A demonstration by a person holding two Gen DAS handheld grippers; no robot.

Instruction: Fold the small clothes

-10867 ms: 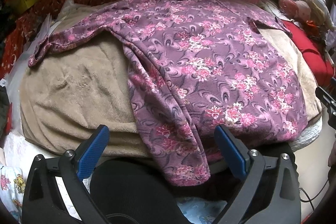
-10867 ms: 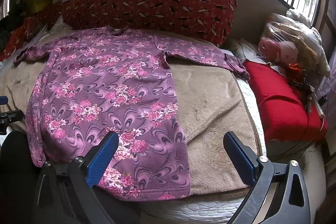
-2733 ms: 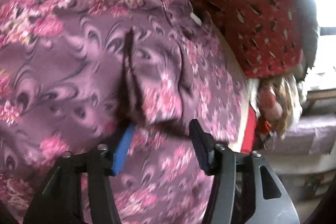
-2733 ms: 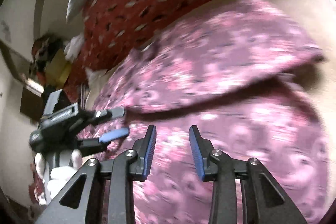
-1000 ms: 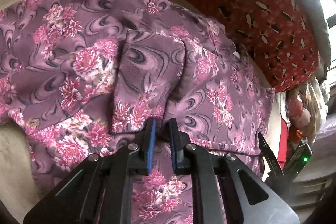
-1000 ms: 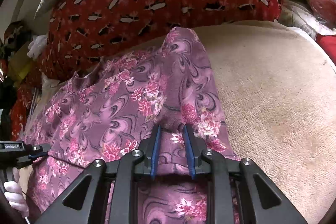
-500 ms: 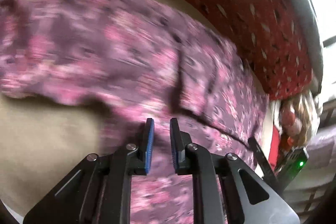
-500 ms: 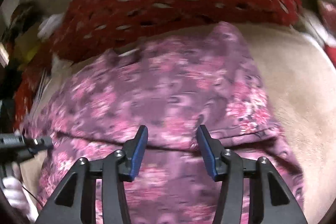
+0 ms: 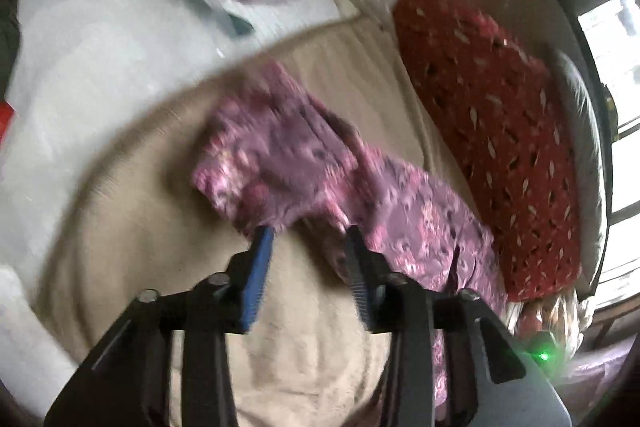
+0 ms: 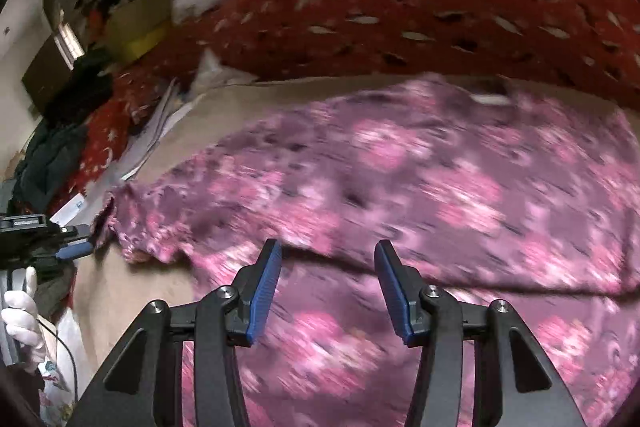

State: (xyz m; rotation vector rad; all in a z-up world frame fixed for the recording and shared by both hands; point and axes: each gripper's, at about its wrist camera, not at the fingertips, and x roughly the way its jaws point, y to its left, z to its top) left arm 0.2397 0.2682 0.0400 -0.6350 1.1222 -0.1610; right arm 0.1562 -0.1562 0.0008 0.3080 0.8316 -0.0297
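Note:
A purple floral garment [image 10: 420,179] lies on a beige blanket [image 9: 312,355], its right sleeve folded across the body. Its left sleeve [image 9: 276,163] stretches out over the blanket. My left gripper [image 9: 310,239] is open, its fingertips just at the sleeve's cuff edge, holding nothing. It also shows in the right wrist view [image 10: 76,245] at the far left by the cuff. My right gripper [image 10: 328,255] is open and empty, hovering over the garment's body near the fold edge. Both views are blurred by motion.
A red patterned bolster [image 10: 420,7] lines the back of the bed. White and lilac cloth [image 9: 120,27] lies beyond the blanket's left end. Boxes and dark clothes [image 10: 96,39] pile up at the left. A window [image 9: 616,67] is at the right.
Both grippers have opened and let go of the folded cloth. The left gripper has swung out left to the outstretched sleeve's cuff. The right gripper has opened wider over the body.

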